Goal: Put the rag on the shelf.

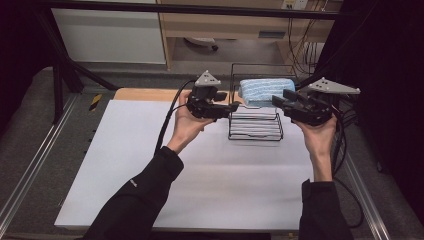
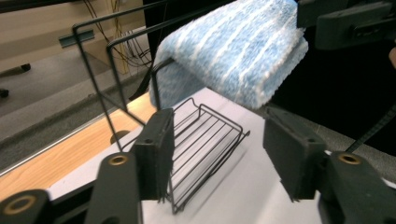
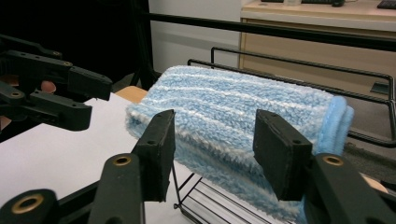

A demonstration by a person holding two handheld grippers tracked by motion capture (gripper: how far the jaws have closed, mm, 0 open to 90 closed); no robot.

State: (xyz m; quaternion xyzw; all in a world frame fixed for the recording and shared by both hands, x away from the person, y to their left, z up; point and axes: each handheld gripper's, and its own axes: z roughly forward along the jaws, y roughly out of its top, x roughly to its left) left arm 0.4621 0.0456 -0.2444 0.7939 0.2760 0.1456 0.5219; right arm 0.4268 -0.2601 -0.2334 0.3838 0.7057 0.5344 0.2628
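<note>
The left hand-held gripper [image 1: 231,106] and the right hand-held gripper [image 1: 278,99] flank the folded blue-and-white striped fluffy towel [image 1: 265,90], which we see lying across the top of the black wire two-tier rack [image 1: 255,125] at the far edge of the white surface [image 1: 200,170]. Both stand partly open and hold nothing: in the left gripper view the pads [image 2: 159,149] frame the lower wire shelf with the towel [image 2: 233,51] above and beyond them, and in the right gripper view the pads [image 3: 280,154] sit in front of the towel [image 3: 233,112] without pressing on it. We judge the towel freshly set on the rack, and the main risk is in pulling away. Its fluffy pile could catch on a pad and drag the towel off the thin top rails, down onto the lower shelf or the surface. It overhangs the rack on the right gripper's side, so a nudge there could tip it over. The light rack [image 3: 299,74] itself could slide or topple if a jaw hooks a wire, and the trailing black cables [image 1: 167,117] could snag it.
</note>
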